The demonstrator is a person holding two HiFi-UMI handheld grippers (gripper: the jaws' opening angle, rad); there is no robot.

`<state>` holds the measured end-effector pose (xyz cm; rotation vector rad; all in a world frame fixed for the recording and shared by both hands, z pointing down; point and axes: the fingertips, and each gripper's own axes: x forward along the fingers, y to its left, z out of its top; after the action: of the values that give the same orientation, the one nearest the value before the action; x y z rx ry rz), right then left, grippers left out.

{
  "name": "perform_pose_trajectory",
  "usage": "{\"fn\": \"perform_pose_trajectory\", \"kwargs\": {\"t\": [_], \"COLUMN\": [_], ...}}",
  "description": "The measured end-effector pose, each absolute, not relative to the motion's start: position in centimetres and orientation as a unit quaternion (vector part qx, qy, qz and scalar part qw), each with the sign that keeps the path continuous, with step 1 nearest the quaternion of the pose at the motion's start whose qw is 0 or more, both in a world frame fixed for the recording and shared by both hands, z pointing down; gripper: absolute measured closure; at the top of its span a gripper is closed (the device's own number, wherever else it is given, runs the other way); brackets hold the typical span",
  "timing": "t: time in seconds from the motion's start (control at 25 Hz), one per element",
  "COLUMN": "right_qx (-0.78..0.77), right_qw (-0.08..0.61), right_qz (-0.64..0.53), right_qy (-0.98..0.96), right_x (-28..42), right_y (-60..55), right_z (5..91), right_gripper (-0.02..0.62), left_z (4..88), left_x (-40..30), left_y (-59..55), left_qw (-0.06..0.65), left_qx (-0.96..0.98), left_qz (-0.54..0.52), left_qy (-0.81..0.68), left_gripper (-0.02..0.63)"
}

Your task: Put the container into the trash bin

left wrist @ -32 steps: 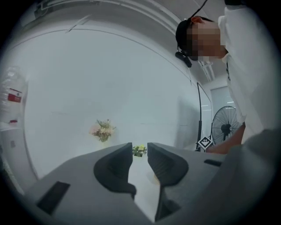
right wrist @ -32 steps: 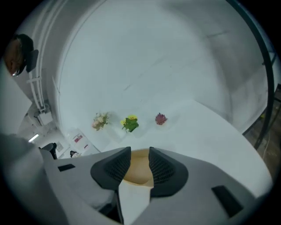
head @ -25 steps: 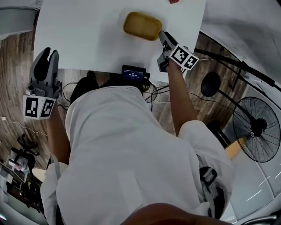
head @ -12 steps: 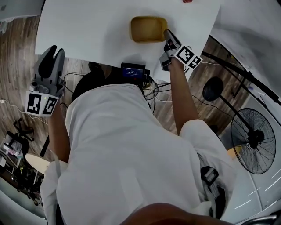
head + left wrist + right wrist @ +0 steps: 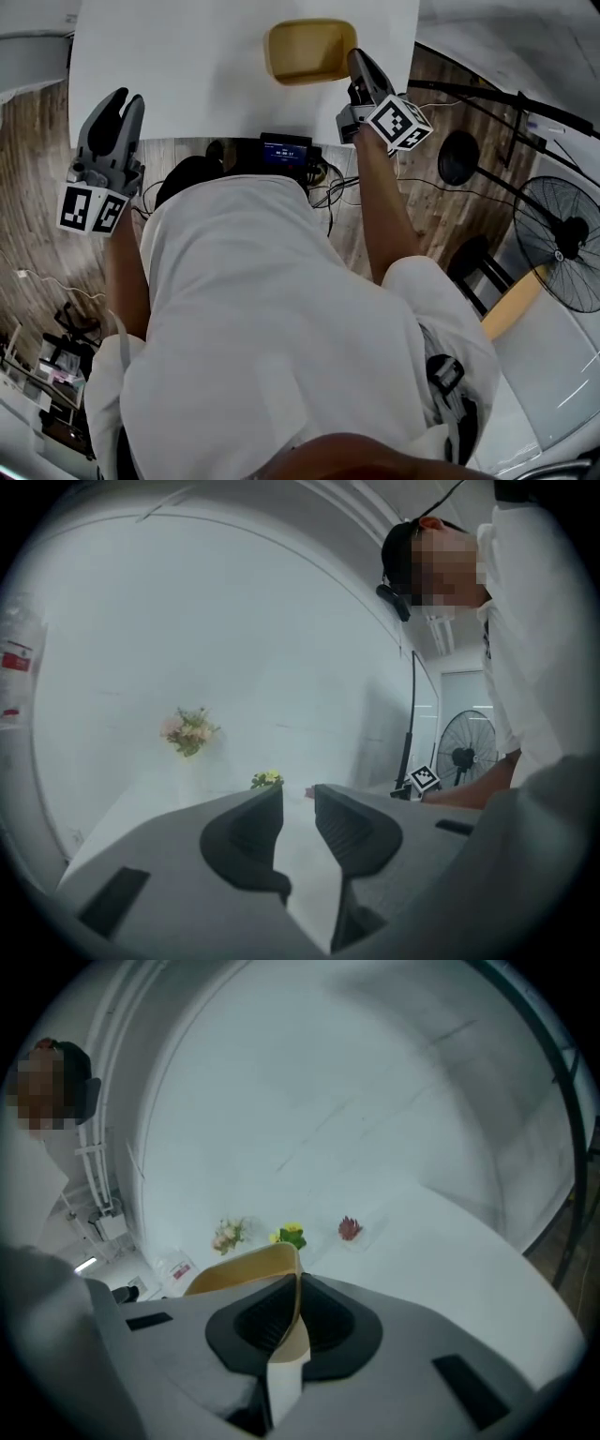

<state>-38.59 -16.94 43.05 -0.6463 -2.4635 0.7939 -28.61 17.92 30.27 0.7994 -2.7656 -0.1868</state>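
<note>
The container (image 5: 309, 49) is a shallow yellow-brown tub held above the white table (image 5: 187, 75), near its front edge. My right gripper (image 5: 354, 60) is shut on the tub's right wall. In the right gripper view the thin wall (image 5: 239, 1274) is pinched between the two dark pads (image 5: 330, 1321) of the right gripper (image 5: 296, 1283). My left gripper (image 5: 117, 103) hovers at the table's front left corner, apart from the tub. Its jaws (image 5: 298, 803) stand a little apart with nothing between them. No trash bin shows in any view.
A small black device with a lit display (image 5: 286, 152) sits at the table's front edge with cables below. A standing fan (image 5: 572, 258) and a round black stand base (image 5: 459, 157) are on the wooden floor at right. Small flower pots (image 5: 292, 1235) stand at the table's far side.
The right gripper's jaws have shut on the tub's wall, and the tub has come up off the table. The left gripper has crept towards the table's corner.
</note>
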Motion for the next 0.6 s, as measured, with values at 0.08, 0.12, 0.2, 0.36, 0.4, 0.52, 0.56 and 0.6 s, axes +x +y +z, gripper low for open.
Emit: {"fn": "perform_pose_trajectory", "kwargs": {"t": [0.08, 0.12, 0.2, 0.36, 0.4, 0.52, 0.56, 0.6], "right_qx": [-0.217, -0.204, -0.170, -0.120, -0.113, -0.081, -0.068, -0.054], "right_qw": [0.197, 0.176, 0.129, 0.045, 0.032, -0.003, -0.014, -0.024], "right_qz": [0.293, 0.294, 0.294, 0.279, 0.277, 0.269, 0.265, 0.261], "right_qy": [-0.910, -0.917, -0.932, -0.952, -0.954, -0.960, -0.962, -0.964], "right_x": [-36.9, -36.1, -34.3, -30.2, -29.0, -24.8, -23.2, -21.5], "right_y": [-17.4, -17.7, -18.6, -20.1, -20.3, -20.3, -20.1, -19.7], "right_z": [40.3, 38.8, 35.7, 30.7, 29.9, 27.5, 26.8, 26.2], "right_gripper": [0.555, 0.555, 0.555, 0.555, 0.555, 0.555, 0.555, 0.555], "left_z": [29.4, 28.9, 27.5, 25.4, 25.1, 24.2, 24.1, 24.0], "left_x": [-28.7, -29.0, -30.2, -31.6, -31.4, -30.2, -29.6, -29.0], "left_y": [17.9, 17.9, 17.5, 15.6, 15.2, 14.3, 14.2, 14.2], "left_qw": [0.115, 0.107, 0.084, 0.042, 0.036, 0.021, 0.016, 0.011], "left_qx": [0.299, 0.313, 0.348, 0.418, 0.430, 0.467, 0.480, 0.494], "left_qz": [-0.067, -0.068, -0.068, -0.060, -0.053, -0.042, -0.043, -0.043], "left_qy": [-0.945, -0.941, -0.931, -0.906, -0.901, -0.883, -0.876, -0.869], "left_gripper": [0.495, 0.495, 0.495, 0.495, 0.495, 0.495, 0.496, 0.497]}}
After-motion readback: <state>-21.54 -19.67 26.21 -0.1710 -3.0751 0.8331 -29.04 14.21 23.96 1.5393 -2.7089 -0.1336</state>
